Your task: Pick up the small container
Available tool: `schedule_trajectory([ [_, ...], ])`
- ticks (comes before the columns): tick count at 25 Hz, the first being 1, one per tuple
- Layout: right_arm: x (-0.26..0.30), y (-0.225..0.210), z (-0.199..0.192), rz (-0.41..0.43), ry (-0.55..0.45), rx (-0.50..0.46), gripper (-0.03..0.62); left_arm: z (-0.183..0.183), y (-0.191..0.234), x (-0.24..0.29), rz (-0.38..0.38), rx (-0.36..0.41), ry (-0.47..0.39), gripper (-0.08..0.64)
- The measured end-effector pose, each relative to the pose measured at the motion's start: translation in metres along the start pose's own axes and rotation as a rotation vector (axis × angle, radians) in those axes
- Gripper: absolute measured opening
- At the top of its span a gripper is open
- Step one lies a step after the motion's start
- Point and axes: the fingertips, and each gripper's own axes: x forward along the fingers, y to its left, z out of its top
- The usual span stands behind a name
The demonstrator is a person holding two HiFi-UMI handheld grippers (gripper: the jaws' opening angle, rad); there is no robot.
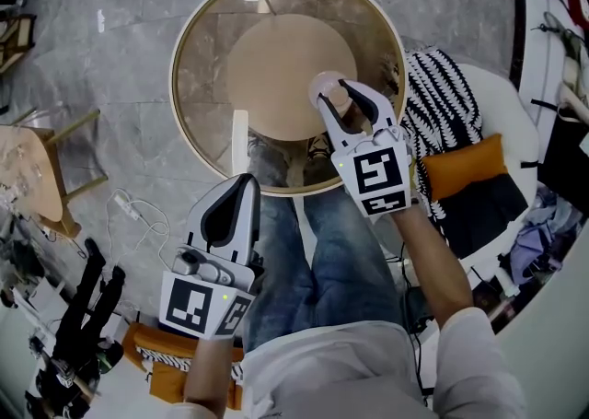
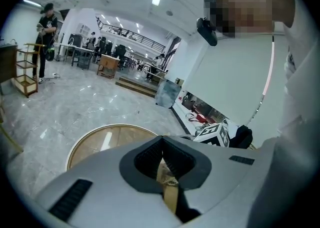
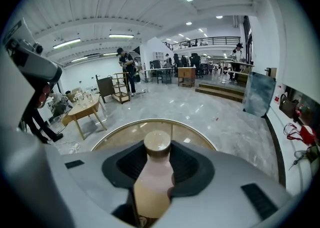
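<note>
One small container [image 3: 155, 177], bottle-shaped with a pale pink body and a round tan cap, is clamped between the widely spread jaws of the right gripper [image 1: 342, 97], over the round glass-topped table [image 1: 198, 67]. Nearer the person, the left gripper [image 1: 245, 180] has its jaws pressed together on nothing.

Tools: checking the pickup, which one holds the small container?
The right tool, clamped on the small container; the left tool is shut on nothing.
</note>
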Motion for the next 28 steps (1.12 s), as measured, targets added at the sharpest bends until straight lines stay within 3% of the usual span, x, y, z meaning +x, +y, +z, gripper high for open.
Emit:
schedule_trajectory([
  [28,-0.081,0.034,0.048,0.08,-0.014,-0.047,0.149,0.042,-0.036,-0.024,-0.012,0.023,-0.06,0.018],
])
